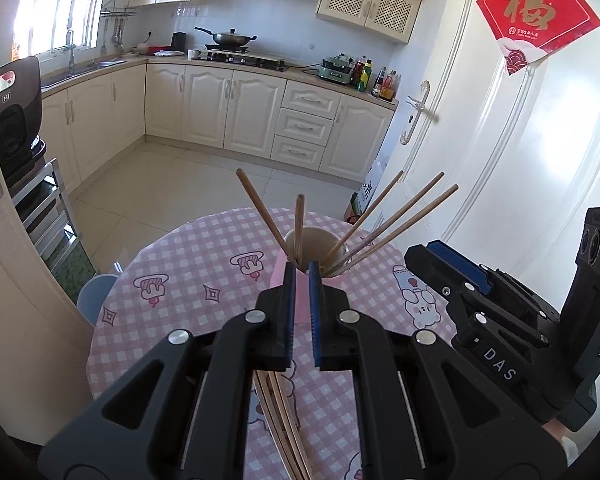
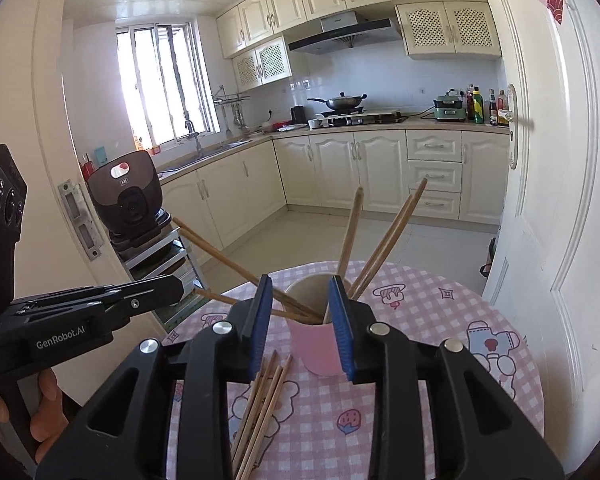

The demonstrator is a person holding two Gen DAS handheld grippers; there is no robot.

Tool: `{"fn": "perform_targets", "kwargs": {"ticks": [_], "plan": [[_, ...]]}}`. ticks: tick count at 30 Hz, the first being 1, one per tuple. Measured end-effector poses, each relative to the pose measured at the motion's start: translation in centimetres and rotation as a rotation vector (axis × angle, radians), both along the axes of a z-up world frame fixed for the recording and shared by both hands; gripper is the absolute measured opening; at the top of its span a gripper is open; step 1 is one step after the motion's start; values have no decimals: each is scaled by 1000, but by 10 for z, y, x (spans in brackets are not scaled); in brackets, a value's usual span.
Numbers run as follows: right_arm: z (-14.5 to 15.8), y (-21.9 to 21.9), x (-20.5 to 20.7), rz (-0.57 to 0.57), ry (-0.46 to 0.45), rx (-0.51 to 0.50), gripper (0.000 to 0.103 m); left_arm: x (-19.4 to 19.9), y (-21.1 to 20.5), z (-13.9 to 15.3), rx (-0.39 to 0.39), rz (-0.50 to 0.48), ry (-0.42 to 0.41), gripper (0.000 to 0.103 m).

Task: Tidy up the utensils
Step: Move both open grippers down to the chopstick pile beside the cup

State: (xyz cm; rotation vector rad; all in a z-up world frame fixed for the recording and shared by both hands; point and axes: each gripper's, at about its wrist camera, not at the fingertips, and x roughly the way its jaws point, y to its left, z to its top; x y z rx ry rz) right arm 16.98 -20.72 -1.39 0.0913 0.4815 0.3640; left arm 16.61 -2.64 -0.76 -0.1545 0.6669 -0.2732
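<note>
From the left wrist, the left tool (image 1: 300, 312) is pressed together with nothing in it, just near of the pink cup (image 1: 300, 300) of wooden chopsticks (image 1: 384, 224) on the pink checked surface (image 1: 172, 312). More loose chopsticks (image 1: 278, 412) lie under it.

From the right wrist, the right tool (image 2: 304, 326) stands spread, empty, the cup seen between its pads. I judge the next pick is the loose bundle (image 2: 260, 404): lower, pinch one stick near mid-length, then drop it upright into the cup.
</note>
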Motion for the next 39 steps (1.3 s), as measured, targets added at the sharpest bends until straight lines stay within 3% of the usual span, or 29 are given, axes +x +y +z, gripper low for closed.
{"fn": "perform_targets", "kwargs": {"ticks": [14,24,36,38,39], "plan": [[-34,17,-35,54,77,18,29,-42,13,-39,3,13,48,7],[-79,28,-34,67,197,9,29,-32,39,-97,-38,93,179,7],[-117,34,-18,69,298,6,29,-20,46,-138,-60,153,267,8],[-120,34,-14,69,309,8,29,-18,46,-143,-54,154,278,23],[-122,33,-13,69,314,10,29,-18,46,-144,-46,160,276,43]]}}
